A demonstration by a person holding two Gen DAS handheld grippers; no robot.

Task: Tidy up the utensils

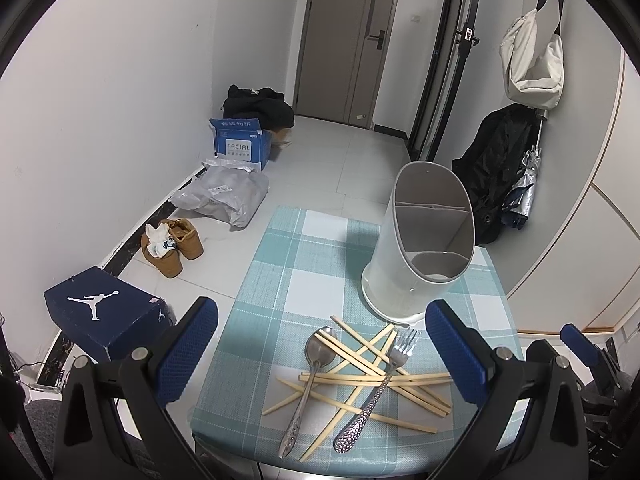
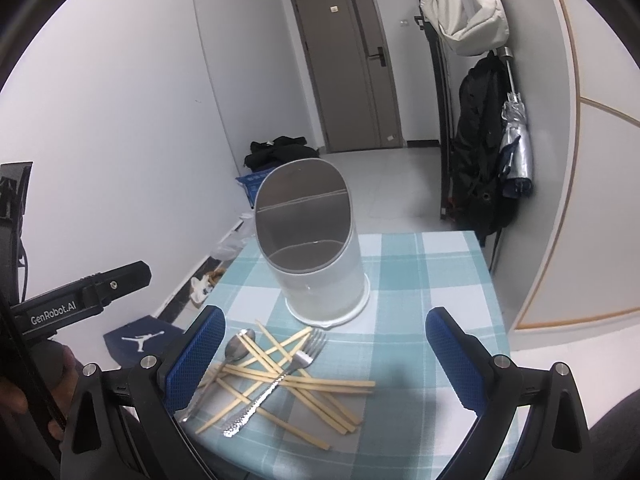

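A metal spoon, a metal fork and several wooden chopsticks lie in a crossed pile on the checked tablecloth. A white divided utensil holder stands upright behind the pile, with nothing showing inside. My left gripper is open, above the pile. My right gripper is open, above the pile's right side. Both are empty.
The small table drops off on all sides. On the floor at the left are a Jordan shoebox, brown shoes, a plastic bag and a blue box. Coats and an umbrella hang at the right wall.
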